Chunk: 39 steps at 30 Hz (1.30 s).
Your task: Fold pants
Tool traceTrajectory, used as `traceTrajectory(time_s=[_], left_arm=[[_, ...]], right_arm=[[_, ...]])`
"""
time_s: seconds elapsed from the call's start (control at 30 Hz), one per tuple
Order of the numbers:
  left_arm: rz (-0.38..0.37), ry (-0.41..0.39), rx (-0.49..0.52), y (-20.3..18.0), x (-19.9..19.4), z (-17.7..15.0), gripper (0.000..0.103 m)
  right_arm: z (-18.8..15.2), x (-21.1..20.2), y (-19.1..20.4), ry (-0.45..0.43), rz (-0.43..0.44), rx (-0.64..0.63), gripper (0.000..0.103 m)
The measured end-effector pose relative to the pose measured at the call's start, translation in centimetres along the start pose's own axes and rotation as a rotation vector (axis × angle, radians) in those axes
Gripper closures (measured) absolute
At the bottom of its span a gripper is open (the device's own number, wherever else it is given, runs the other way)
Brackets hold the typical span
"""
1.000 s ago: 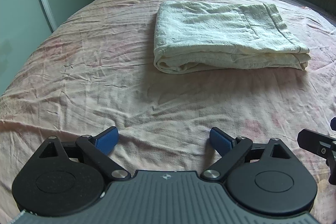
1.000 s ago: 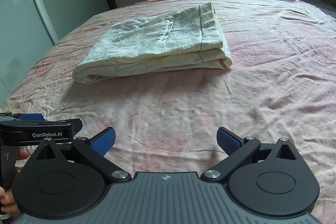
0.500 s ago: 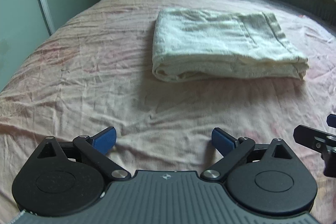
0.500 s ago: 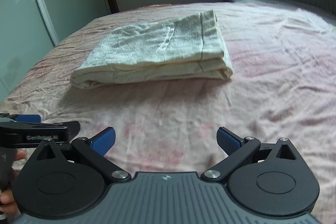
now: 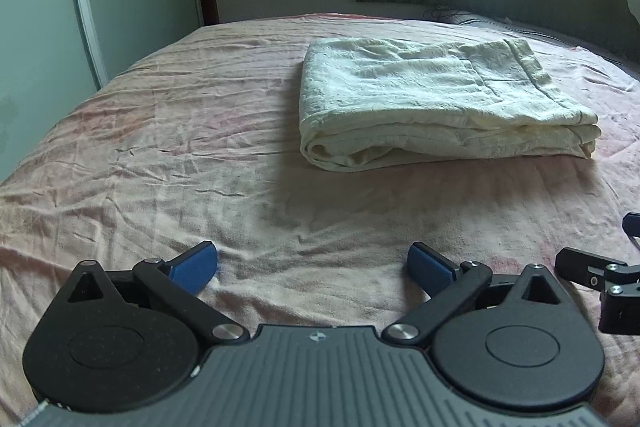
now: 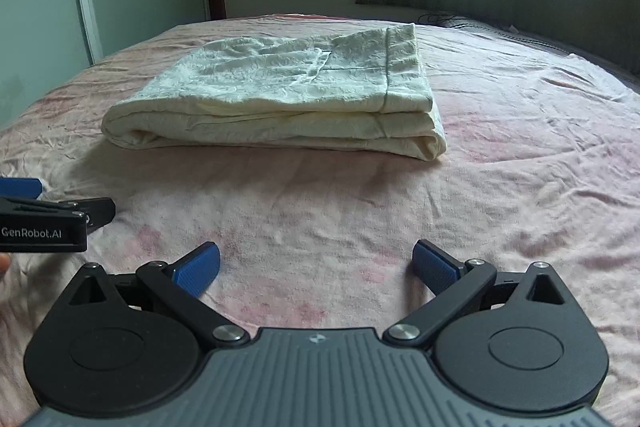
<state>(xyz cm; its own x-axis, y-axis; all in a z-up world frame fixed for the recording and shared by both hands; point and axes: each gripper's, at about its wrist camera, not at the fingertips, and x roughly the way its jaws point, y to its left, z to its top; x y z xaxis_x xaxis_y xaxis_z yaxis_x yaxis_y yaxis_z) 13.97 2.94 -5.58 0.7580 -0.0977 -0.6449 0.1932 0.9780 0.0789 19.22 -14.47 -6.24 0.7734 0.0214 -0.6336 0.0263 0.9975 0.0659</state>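
Folding hides the pants' (image 5: 432, 107) legs; both grippers' fingers (image 5: 194, 265) gape empty, left widening.

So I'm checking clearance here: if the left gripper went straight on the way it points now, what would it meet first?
Probably the bare pink bedsheet, short of the folded cream pants. The left gripper tilts downward, its jaws opening with nothing between them; depth is unclear.

Both grippers: black linkage arms, blue ribbed pads (image 5: 192, 266), grey ridged bodies, silver pivot screws (image 6: 227, 331).
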Motion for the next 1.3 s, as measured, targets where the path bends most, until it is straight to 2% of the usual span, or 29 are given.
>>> traceTrajectory(time_s=[0.4, 0.8, 1.07, 1.3], left_arm=[[0.056, -0.043, 0.072, -1.1, -0.4, -0.5, 0.000], [0.027, -0.032, 0.045, -0.5, -0.2, -0.5, 0.000], [-0.041, -0.009, -0.024, 0.7, 0.1, -0.4, 0.000], [-0.050, -0.012, -0.030, 0.8, 0.0, -0.5, 0.000]], right_arm=[[0.0, 0.1, 0.2, 0.000, -0.011, -0.004, 0.000], [0.0, 0.1, 0.2, 0.001, -0.012, -0.005, 0.000], [0.0, 0.1, 0.3, 0.000, -0.012, -0.005, 0.000], [0.0, 0.0, 0.2, -0.001, -0.013, -0.001, 0.000]])
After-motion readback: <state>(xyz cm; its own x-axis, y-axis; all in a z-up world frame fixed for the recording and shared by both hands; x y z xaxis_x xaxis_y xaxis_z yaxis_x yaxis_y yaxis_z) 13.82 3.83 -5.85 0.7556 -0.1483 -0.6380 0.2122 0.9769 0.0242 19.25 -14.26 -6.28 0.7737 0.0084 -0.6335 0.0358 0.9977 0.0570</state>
